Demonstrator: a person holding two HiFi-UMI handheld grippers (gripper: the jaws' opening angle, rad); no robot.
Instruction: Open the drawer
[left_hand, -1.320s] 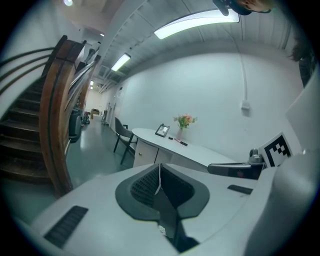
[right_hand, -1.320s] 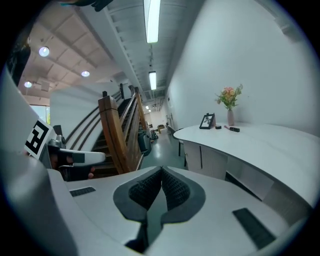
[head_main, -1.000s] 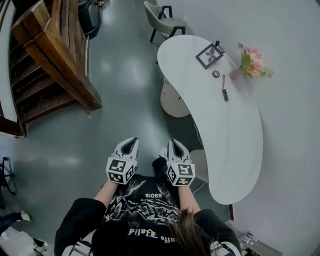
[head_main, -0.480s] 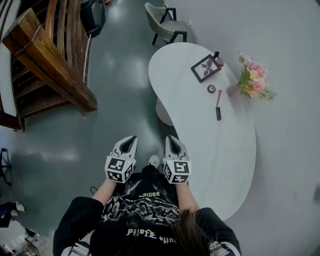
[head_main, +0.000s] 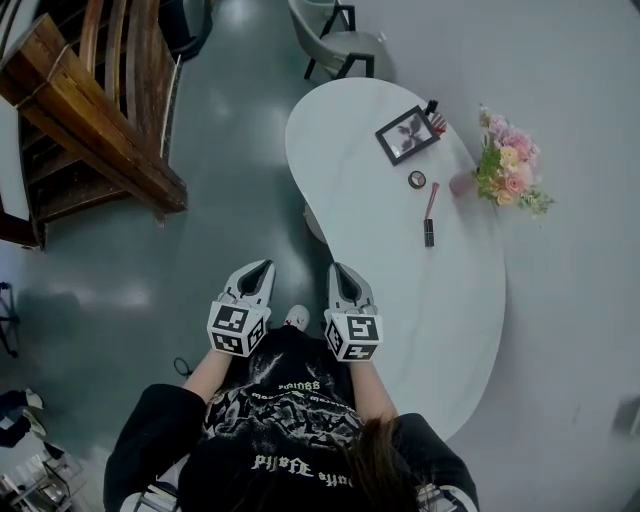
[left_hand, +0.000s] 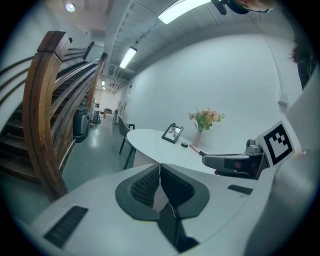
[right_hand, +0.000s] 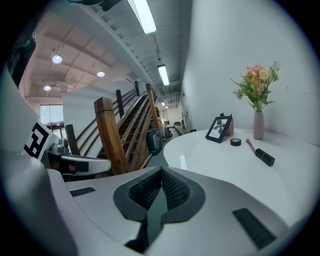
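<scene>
No drawer shows in any view. My left gripper (head_main: 262, 270) is held out in front of the person's chest over the grey floor, shut with nothing between its pads (left_hand: 159, 176). My right gripper (head_main: 341, 271) is level with it, a hand's width to the right, beside the near left edge of the white curved table (head_main: 370, 210). It is also shut and empty (right_hand: 161, 183). In each gripper view the other gripper shows at the side: the right gripper (left_hand: 234, 163) and the left gripper (right_hand: 75, 163).
On the table stand a black picture frame (head_main: 408, 134), a small round tin (head_main: 417, 180), a pink-and-black stick (head_main: 430, 217) and a vase of flowers (head_main: 508, 170) by the wall. A grey chair (head_main: 335, 42) stands beyond the table. A wooden staircase (head_main: 90, 110) rises at the left.
Both grippers have travelled forward together with the person. The table and its objects have slid left and nearer in the head view. Jaws unchanged.
</scene>
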